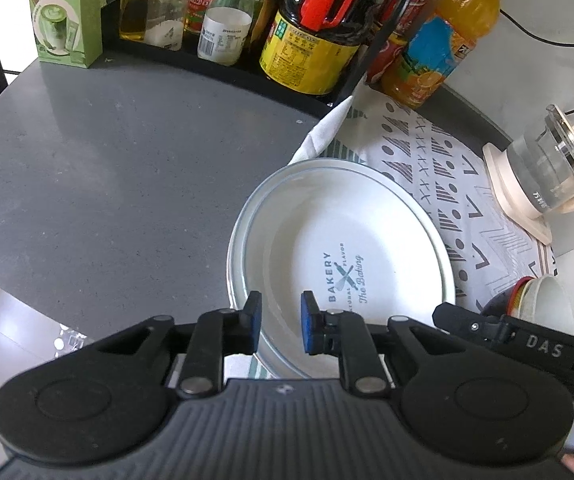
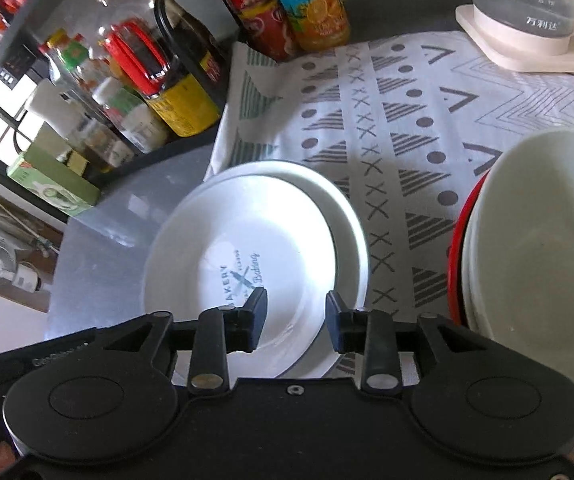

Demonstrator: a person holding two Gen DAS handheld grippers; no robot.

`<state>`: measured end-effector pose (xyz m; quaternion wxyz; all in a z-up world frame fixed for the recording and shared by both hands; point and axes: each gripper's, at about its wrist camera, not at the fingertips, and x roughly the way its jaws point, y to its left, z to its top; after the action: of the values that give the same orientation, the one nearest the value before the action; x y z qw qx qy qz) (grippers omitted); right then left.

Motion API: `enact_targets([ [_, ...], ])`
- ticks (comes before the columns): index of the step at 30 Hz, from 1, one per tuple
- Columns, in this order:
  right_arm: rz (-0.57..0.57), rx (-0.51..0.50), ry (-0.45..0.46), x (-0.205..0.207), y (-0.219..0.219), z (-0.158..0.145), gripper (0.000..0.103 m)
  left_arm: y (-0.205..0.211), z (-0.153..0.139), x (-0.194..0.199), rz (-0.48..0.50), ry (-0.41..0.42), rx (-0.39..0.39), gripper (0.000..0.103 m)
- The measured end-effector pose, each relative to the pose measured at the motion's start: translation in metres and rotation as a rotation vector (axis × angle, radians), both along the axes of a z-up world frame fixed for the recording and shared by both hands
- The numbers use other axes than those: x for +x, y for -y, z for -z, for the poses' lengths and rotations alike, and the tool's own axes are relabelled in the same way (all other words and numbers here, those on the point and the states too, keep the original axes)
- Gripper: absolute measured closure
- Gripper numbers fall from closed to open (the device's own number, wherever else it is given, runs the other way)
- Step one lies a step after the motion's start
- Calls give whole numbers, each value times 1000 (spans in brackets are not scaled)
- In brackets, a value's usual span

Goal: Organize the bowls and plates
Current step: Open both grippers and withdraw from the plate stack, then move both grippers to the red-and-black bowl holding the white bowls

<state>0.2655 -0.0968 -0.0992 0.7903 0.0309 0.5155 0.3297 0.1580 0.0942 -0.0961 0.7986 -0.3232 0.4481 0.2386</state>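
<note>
Two plates [image 2: 259,240] sit stacked, the top one printed with a bakery logo, and that stack is our landmark. It lies half on the patterned cloth [image 2: 407,120], half on the grey counter [image 1: 107,168]. Just right of the stack, apart from it, the bowls [image 2: 535,240] are nested: white ones inside a red one.

Left gripper [image 1: 281,324] hangs over the near rim of the stack, jaws parted a modest way, nothing between the blue pads [image 1: 309,328]. Right gripper [image 2: 295,324] hovers over the near right edge of the same stack, jaws set wider, also empty. In the left view the right gripper shows between stack and bowls.

Looks to me as if the sorting is mostly done: plates with plates, bowls with bowls. The top plate sits off-centre on the lower one, shifted left, so squaring the stack seems the likely job. To do it well, one finger should go over the rim and one under it, close gently, and slide the plate low rather than lift it high. Glazed rims are slick, so a shallow bite may slip.

Beyond the stack stand a rack of bottles [image 1: 311,40] and a glass kettle [image 1: 547,172]; keep swings short and clear of the bowls.
</note>
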Motion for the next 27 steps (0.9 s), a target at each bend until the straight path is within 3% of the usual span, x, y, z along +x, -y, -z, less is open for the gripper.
enact_targets([
  [2, 2, 18, 11, -1, 5, -7, 61, 4, -5, 0, 5, -1, 11, 76],
  [5, -2, 44, 36, -3, 14, -18, 57, 10, -13, -1, 2, 7, 35, 56],
  [10, -14, 74, 111, -8, 31, -40, 31, 21, -28, 0, -2, 22, 76, 30],
  [13, 0, 93, 153, -8, 42, -51, 13, 29, -36, 2, 6, 26, 94, 21],
  [18, 44, 130, 193, -6, 66, -65, 1, 44, -46, 9, 30, 38, 114, 20],
  [21, 86, 137, 248, -8, 84, -71, 0, 55, -51, 15, 49, 51, 112, 20],
  [27, 198, 53, 346, -6, 116, -71, 0, 76, -59, 37, 112, 81, 103, 20],
])
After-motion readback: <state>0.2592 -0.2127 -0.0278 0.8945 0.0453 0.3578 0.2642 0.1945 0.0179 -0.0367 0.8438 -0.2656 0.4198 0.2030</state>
